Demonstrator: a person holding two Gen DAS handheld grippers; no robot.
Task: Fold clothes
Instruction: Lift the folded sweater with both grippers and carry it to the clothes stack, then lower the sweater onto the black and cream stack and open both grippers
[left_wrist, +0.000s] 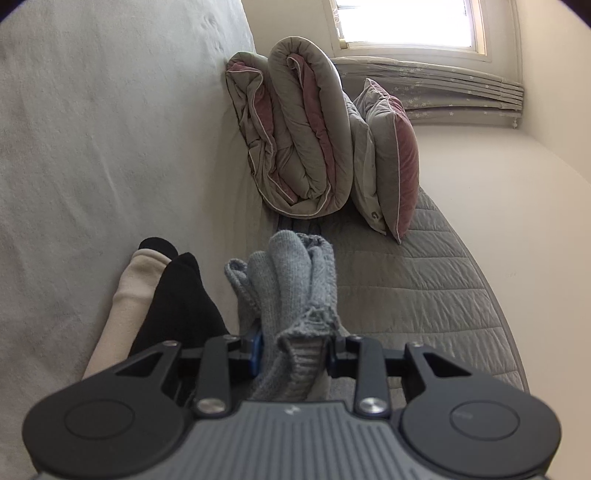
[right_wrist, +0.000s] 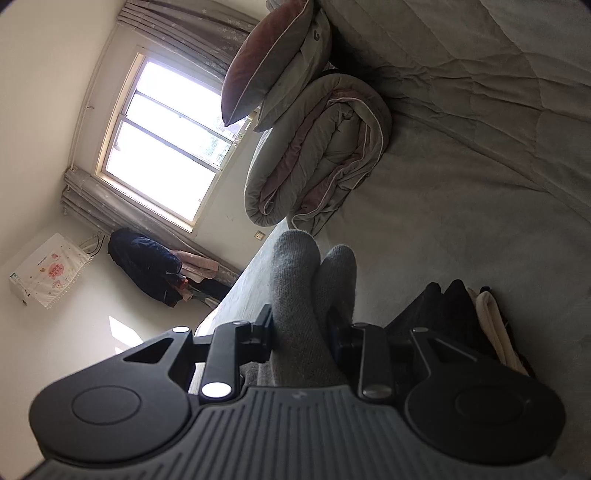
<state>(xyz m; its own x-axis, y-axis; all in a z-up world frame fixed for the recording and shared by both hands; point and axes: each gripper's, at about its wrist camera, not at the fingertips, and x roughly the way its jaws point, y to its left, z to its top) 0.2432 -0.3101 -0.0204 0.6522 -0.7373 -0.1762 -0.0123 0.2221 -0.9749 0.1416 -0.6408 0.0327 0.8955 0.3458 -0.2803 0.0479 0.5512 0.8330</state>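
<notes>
Left wrist view. Left gripper (left_wrist: 293, 349) has its fingers (left_wrist: 255, 345) closed on a bunched grey knit garment (left_wrist: 291, 284); a frayed hem edge sits right at the pinch and the rest bulges forward in thick folds above the bed (left_wrist: 92, 147). Just beside the garment, on the side away from the quilted cover (left_wrist: 424, 280), lie a black garment (left_wrist: 177, 306) and a cream garment (left_wrist: 129, 295), touching each other. Beyond the grey knit, a rolled duvet (left_wrist: 295, 140) and a pillow (left_wrist: 391, 162) stand against the wall under the window (left_wrist: 406, 22).

Right wrist view. Right gripper (right_wrist: 301, 328) has its fingers (right_wrist: 338, 332) closed on the same grey knit garment (right_wrist: 295, 280); two rounded folds stick out past the pinch. The black and cream pieces (right_wrist: 461, 314) lie just beside it. The rolled duvet (right_wrist: 321, 147) and pillow (right_wrist: 266, 55) sit beyond the knit. Off the bed edge, dark clothing (right_wrist: 147, 266) hangs below the window (right_wrist: 166, 140), near a covered air conditioner (right_wrist: 48, 269).

Risks, as judgement:
- Both grips hold bunched layers, not a single edge. Pulling apart may leave the knit twisted and the fold uneven.
- The loose knit at the frayed hem could slip from the left fingers or snag and stretch.
- Laying the knit flat near the black and cream pieces may drag or cover them. The duvet limits room on the far side.
</notes>
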